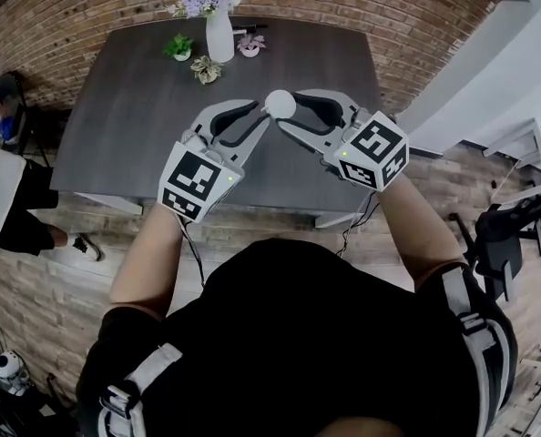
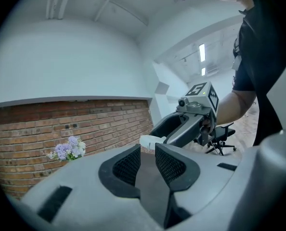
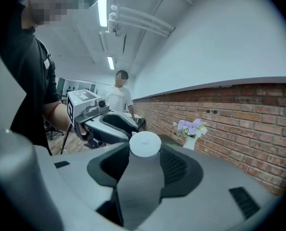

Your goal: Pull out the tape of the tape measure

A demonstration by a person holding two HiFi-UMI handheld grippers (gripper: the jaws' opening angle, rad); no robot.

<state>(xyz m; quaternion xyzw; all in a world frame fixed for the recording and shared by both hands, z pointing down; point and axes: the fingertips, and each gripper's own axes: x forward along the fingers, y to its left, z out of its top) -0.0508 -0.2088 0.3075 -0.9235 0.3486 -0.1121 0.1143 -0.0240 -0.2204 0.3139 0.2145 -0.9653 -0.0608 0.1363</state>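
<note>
Bracing the white tape measure (image 1: pixel 280 105) in the right gripper's (image 3: pixel 143 151) clamped jaws above the table (image 1: pixel 134 107), I'd pull the left gripper (image 2: pixel 148 151), jaws nearly together at its edge (tab grip unclear), straight away.

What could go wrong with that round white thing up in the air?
The round white tape measure is held only at the tips of the right hand-held gripper, above the table. A tug might pop it loose and drop it. The left hand-held gripper is open with nothing between its jaws. I can't see the tape's end, so it might close on nothing or knock the tape measure.
</note>
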